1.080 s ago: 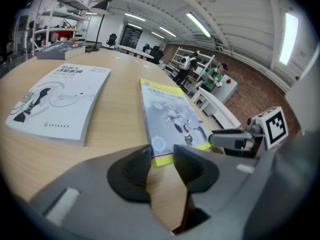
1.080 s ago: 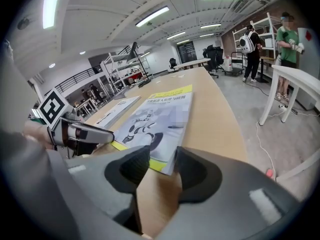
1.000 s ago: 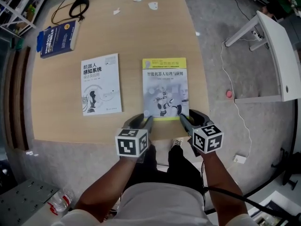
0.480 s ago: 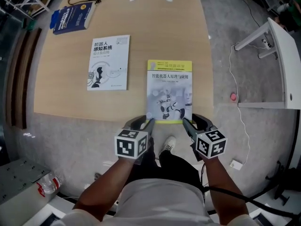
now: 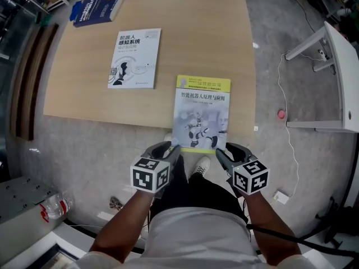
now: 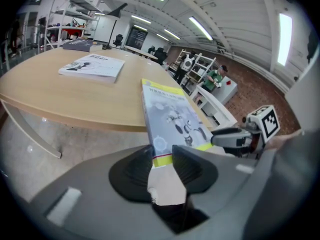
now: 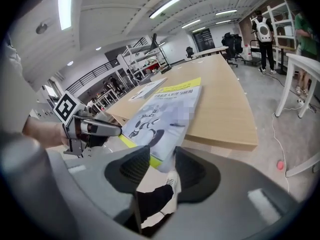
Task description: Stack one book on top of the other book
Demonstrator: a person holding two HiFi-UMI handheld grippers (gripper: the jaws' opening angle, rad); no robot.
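Note:
A book with a yellow band and a robot on its cover lies at the near edge of the wooden table, its near part hanging past that edge. My left gripper is shut on its near left corner; its jaws have just been closing with that corner between them. On the near right corner my right gripper is shut. The second book, white, lies flat on the table farther back and to the left.
A blue book lies at the table's far left beside a black cable. A white table stands to the right, with a pink object and a white cord on the floor. A bottle lies at the lower left.
Both grippers have drawn back toward the person with the yellow-banded book, which now overhangs the near table edge. The white book has stayed where it was.

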